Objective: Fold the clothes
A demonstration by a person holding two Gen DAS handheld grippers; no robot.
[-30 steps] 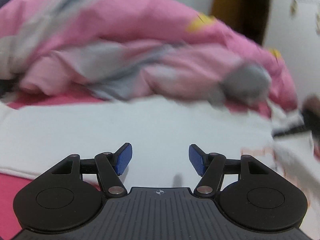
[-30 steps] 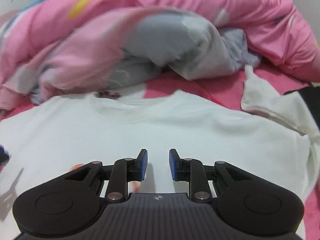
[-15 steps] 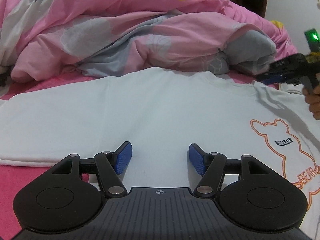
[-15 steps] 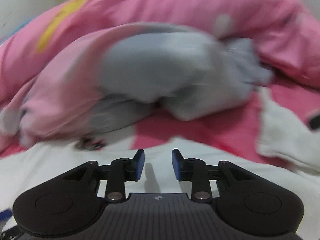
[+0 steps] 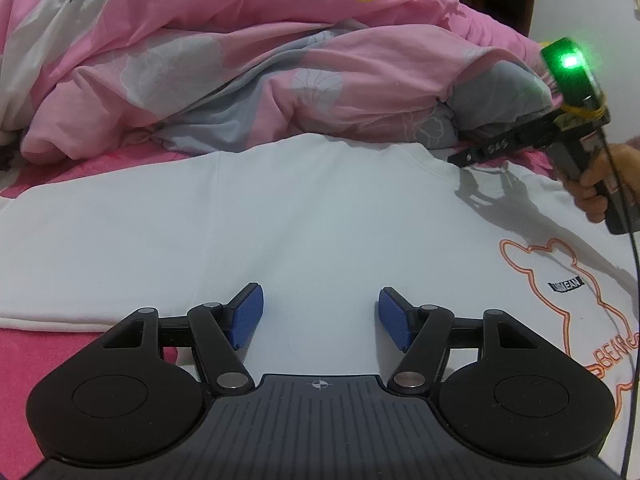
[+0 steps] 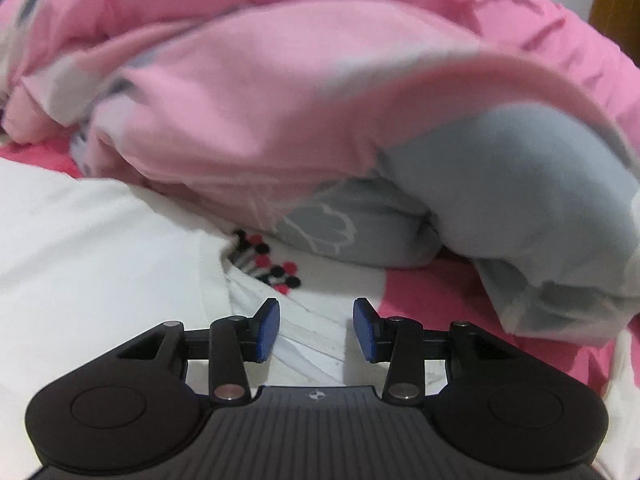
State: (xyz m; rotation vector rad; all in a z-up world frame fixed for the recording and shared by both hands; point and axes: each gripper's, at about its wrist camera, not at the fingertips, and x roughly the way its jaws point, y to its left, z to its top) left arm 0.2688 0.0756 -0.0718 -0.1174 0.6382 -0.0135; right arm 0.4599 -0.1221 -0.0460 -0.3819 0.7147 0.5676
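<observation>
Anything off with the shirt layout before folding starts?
Mostly fine: the white T-shirt lies flat, print side up. One oddity: the bunched pink-and-grey duvet sits against its far edge by the collar, apparently touching it. Both the left gripper and right gripper are open, holding nothing.

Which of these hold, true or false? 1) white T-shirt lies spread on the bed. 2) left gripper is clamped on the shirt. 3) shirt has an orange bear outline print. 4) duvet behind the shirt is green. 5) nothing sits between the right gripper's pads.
1) True: the white T-shirt lies spread on the bed.
2) False: the left gripper is open, pads apart above the shirt.
3) True: an orange bear outline shows on the shirt.
4) False: the duvet is pink with grey patches.
5) True: the right gripper has just been opening, with nothing between its pads.
</observation>
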